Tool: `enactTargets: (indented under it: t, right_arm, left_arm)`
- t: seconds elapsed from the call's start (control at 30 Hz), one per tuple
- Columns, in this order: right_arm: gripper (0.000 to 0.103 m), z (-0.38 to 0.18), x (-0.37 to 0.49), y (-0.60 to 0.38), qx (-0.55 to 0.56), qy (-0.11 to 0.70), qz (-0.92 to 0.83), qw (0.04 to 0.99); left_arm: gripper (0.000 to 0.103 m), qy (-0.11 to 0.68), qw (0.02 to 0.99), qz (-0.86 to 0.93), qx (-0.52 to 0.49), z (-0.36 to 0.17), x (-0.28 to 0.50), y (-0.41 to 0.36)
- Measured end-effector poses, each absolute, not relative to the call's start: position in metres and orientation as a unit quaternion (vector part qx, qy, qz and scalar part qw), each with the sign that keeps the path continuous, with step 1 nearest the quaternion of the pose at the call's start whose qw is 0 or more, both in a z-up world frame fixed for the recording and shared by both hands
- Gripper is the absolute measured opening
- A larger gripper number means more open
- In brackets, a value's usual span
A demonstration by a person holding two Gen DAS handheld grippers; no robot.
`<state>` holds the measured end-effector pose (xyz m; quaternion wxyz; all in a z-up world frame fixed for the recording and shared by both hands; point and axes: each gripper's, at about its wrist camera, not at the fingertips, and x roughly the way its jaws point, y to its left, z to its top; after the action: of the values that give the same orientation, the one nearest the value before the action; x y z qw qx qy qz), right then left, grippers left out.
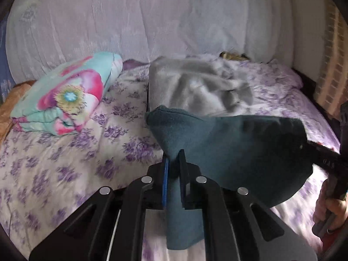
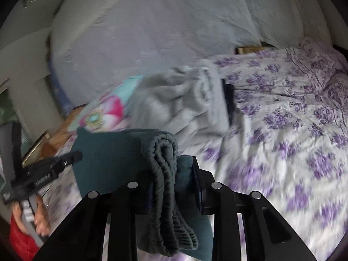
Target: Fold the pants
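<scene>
Seen from the left wrist, the left tool point(image 1: 173, 161) has its two fingers pinched onto a bunched end of the teal pants point(image 1: 235, 152), with a tail of the fabric hanging down between the arms of the tool. From there the folded cloth stretches off to the right, held in the air above the floral bedsheet point(image 1: 65, 152), and its far end meets the right tool point(image 1: 313, 146), gripped by a hand at the frame's edge. Behind the pants a rumpled grey garment point(image 1: 195, 87) lies on the bed, and a folded flowered blanket point(image 1: 65, 95) sits off to the left. From the right wrist, the right tool point(image 2: 171, 169) is clamped on the gathered elastic waistband point(image 2: 165, 156), several layers thick, with the pants point(image 2: 108, 158) running leftward to the left tool point(image 2: 71, 157). So the long axis runs straight between the two tools, the bundle is suspended rather than resting, and the bed lies directly below. I'd judge both hands equally placed, and lowering the bundle level looks like what matters next.
</scene>
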<state>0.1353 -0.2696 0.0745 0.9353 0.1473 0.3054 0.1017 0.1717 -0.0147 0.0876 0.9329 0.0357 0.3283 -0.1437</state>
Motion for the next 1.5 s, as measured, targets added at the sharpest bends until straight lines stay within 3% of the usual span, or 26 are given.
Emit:
enactTargets:
  t: [0.1,0.13,0.17,0.2,0.27,0.33,0.57,0.63,0.67,0.7,0.77,0.9,1.2,1.5]
  right_arm:
    - [0.033,0.031,0.186,-0.279,0.149,0.350,0.070,0.922]
    - [0.043,0.007,0.200,-0.280,0.141,0.379,0.053,0.913]
    - [0.049,-0.010,0.208,-0.281,0.136,0.399,0.043,0.906]
    - [0.051,-0.017,0.213,-0.290,0.172,0.410,0.058,0.894]
    - [0.071,-0.003,0.204,-0.298,0.167,0.380,0.039,0.909]
    - [0.072,0.006,0.195,-0.294,0.119,0.355,0.001,0.927]
    - [0.072,0.028,0.173,-0.238,-0.011,0.262,0.012,0.965]
    - [0.078,0.019,0.180,-0.227,-0.041,0.290,0.025,0.956]
    - [0.086,0.016,0.186,-0.223,-0.049,0.315,0.030,0.947]
    - [0.100,0.009,0.195,-0.220,-0.055,0.350,0.037,0.934]
    - [0.100,-0.007,0.215,-0.222,-0.048,0.415,0.051,0.907]
    - [0.100,-0.004,0.212,-0.230,-0.017,0.407,0.061,0.911]
    - [0.100,0.027,0.168,-0.243,-0.003,0.289,-0.011,0.957]
    - [0.100,0.011,0.151,-0.250,0.047,0.353,-0.005,0.934]
  left_arm:
    - [0.013,0.364,0.922,-0.121,0.043,0.045,0.219,-0.026]
    - [0.015,0.397,0.910,-0.112,0.043,0.021,0.236,-0.028]
    - [0.021,0.424,0.898,-0.110,0.036,0.003,0.246,-0.027]
    - [0.035,0.427,0.898,-0.108,0.012,-0.013,0.251,-0.022]
    - [0.047,0.416,0.904,-0.099,-0.016,-0.011,0.248,-0.008]
    - [0.054,0.419,0.900,-0.108,-0.049,-0.005,0.249,0.009]
    - [0.057,0.376,0.909,-0.133,-0.117,0.017,0.236,0.041]
    - [0.069,0.378,0.910,-0.144,-0.086,0.015,0.233,0.024]
    - [0.083,0.386,0.910,-0.140,-0.056,0.009,0.235,0.010]
    - [0.098,0.410,0.902,-0.132,-0.005,-0.005,0.242,-0.009]
    - [0.099,0.438,0.889,-0.131,0.033,-0.022,0.250,-0.022]
    - [0.099,0.443,0.885,-0.144,-0.009,-0.022,0.254,-0.009]
    - [0.099,0.330,0.938,-0.058,0.083,0.002,0.196,-0.019]
    - [0.099,0.322,0.942,-0.044,0.084,0.002,0.140,0.001]
